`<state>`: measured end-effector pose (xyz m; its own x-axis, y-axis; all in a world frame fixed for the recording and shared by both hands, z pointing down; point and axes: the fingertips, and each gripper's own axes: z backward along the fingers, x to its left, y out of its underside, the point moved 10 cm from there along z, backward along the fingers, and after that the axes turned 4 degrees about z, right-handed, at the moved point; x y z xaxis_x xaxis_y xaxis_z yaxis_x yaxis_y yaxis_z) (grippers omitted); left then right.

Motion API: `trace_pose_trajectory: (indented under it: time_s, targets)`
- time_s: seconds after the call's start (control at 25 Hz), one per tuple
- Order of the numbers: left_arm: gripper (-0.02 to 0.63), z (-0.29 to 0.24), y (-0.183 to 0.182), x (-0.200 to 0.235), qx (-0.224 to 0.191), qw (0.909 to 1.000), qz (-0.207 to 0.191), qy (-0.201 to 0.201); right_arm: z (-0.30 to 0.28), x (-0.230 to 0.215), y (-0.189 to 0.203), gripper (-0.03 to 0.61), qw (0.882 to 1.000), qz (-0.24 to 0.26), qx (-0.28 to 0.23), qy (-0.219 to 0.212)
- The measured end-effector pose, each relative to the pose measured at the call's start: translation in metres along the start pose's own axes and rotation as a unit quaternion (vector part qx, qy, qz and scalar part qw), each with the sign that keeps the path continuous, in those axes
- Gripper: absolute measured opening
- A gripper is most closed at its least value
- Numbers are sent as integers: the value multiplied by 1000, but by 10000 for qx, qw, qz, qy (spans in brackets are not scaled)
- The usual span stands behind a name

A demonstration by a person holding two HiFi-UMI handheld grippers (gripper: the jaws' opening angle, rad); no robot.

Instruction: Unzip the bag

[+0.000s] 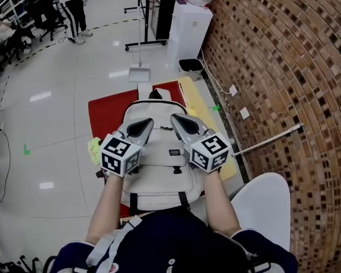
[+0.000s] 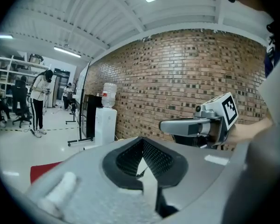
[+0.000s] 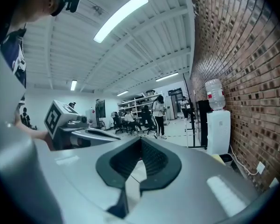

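Note:
A beige backpack [image 1: 159,172] lies flat on a red mat [image 1: 105,115] on the floor in the head view, its handle at the far end and black straps at the near end. Both grippers are held side by side in the air above it, pointing away from me and touching nothing. My left gripper [image 1: 146,122] [image 2: 142,140] is shut with nothing between its jaws. My right gripper [image 1: 176,118] [image 3: 141,140] is likewise shut and empty. Each gripper view looks out level across the room and shows the other gripper beside it; the bag shows in neither.
A brick wall [image 1: 284,67] runs along the right. A yellow mat [image 1: 200,110] lies beside the red one. A white water dispenser [image 1: 187,33], a dustpan [image 1: 139,73] and a stand are farther off. A white round seat [image 1: 261,206] is at my right. People stand at the far left.

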<state>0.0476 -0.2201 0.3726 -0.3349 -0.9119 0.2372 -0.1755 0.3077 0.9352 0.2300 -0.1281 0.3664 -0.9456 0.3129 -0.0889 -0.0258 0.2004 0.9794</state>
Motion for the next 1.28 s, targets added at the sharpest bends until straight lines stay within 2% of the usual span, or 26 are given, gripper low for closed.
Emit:
trace_pose_trajectory:
  time_s: [0.36,0.6,1.28]
  targets:
    - [2,22,-2,-7,-101,9998,24,-171,-6,25,1,5,9992,-72,-109,-389]
    - [2,24,-4,-8,-94,9998,57,-161,-6,22,-4,5,9991,-51,-91,-410]
    - [2,22,-3,-10,84,9995,-196,-252,-6,26,-9,5,9989,-56,-136,-452]
